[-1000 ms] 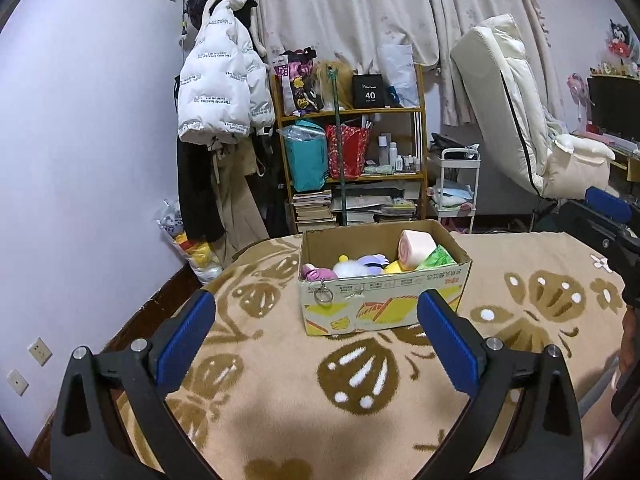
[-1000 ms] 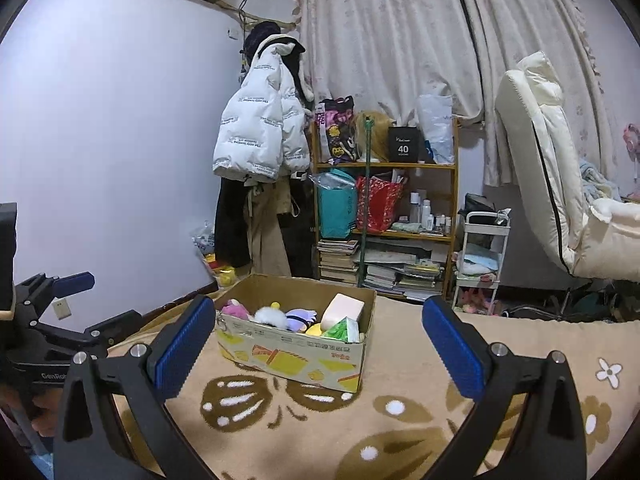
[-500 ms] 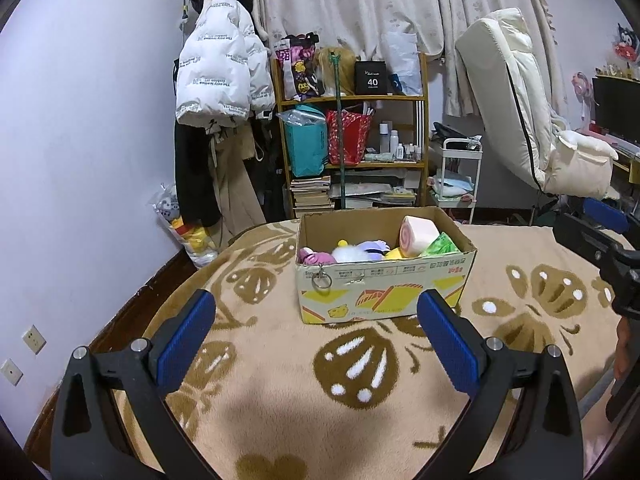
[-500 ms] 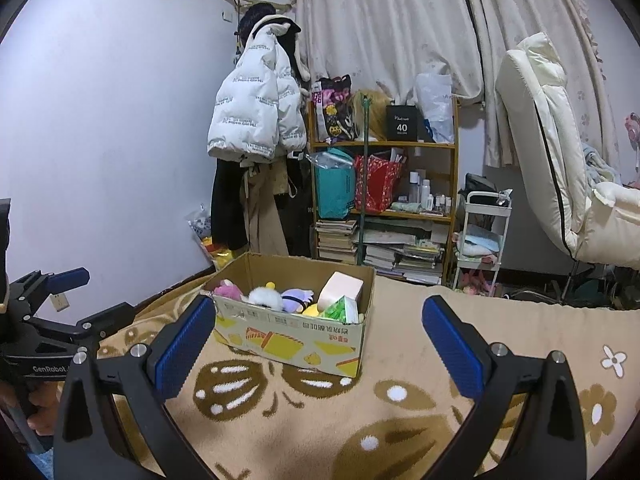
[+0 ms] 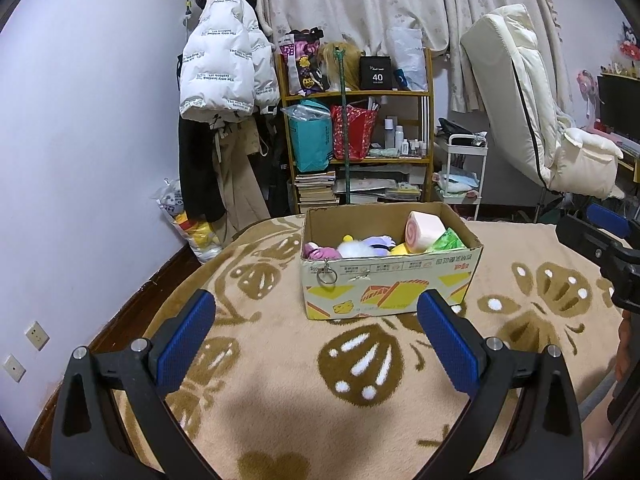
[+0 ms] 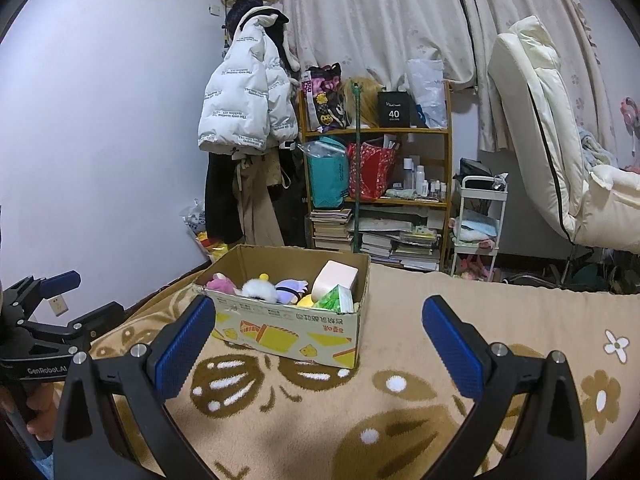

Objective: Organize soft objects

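A cardboard box stands on a beige blanket with brown leaf prints. It also shows in the right wrist view. Inside lie several soft toys: a pink swirl roll, a green pack, a white fluffy toy, a pink plush. My left gripper is open and empty, well short of the box. My right gripper is open and empty, near the box's front right.
A wooden shelf with bags and books stands behind, with a white jacket on a rack and a cream recliner at right. A white cart is beside the shelf. The other gripper shows at left in the right view.
Both grippers have pulled back and tilted down a little; the box sits lower and nearer in both views. Both stay open and empty.
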